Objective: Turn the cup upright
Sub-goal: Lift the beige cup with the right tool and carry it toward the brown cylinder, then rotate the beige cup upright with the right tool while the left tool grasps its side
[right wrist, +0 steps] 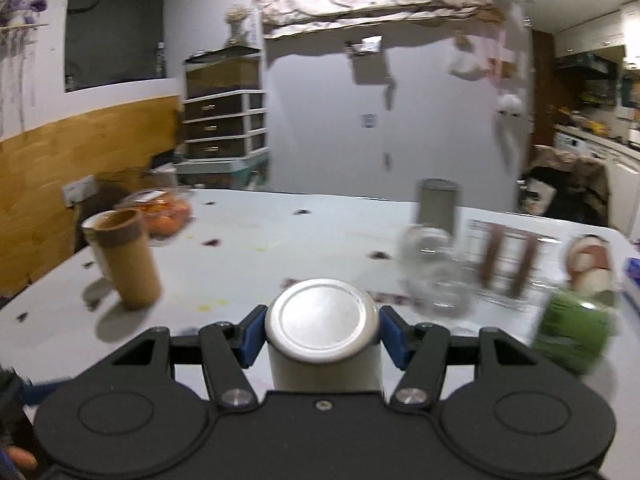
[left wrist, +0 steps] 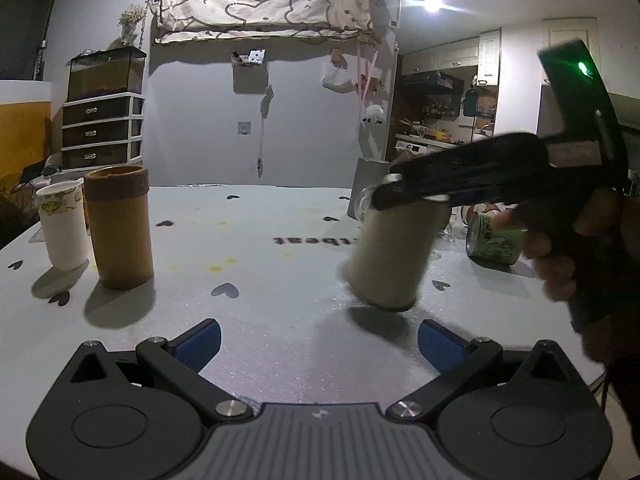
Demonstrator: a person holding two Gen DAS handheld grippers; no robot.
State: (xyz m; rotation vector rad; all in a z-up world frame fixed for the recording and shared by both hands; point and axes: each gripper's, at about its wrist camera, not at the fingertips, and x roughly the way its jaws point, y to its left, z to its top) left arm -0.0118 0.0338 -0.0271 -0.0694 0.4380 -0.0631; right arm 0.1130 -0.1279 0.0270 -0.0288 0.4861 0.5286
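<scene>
A cream cup [left wrist: 394, 254] hangs tilted just above the white table [left wrist: 280, 320], its lower rim close to the surface. My right gripper [left wrist: 412, 196] is shut on its upper end. In the right wrist view the cup's flat silver base [right wrist: 322, 320] faces the camera, clamped between the blue pads [right wrist: 252, 336]. My left gripper [left wrist: 318, 346] is open and empty, low over the table in front of the cup.
A tall brown cup [left wrist: 120, 228] and a white paper cup [left wrist: 62, 226] stand upright at the left. A grey cup [left wrist: 366, 188], a clear glass [right wrist: 434, 272], a green can [left wrist: 496, 240] and a bag of oranges [right wrist: 164, 212] lie farther back.
</scene>
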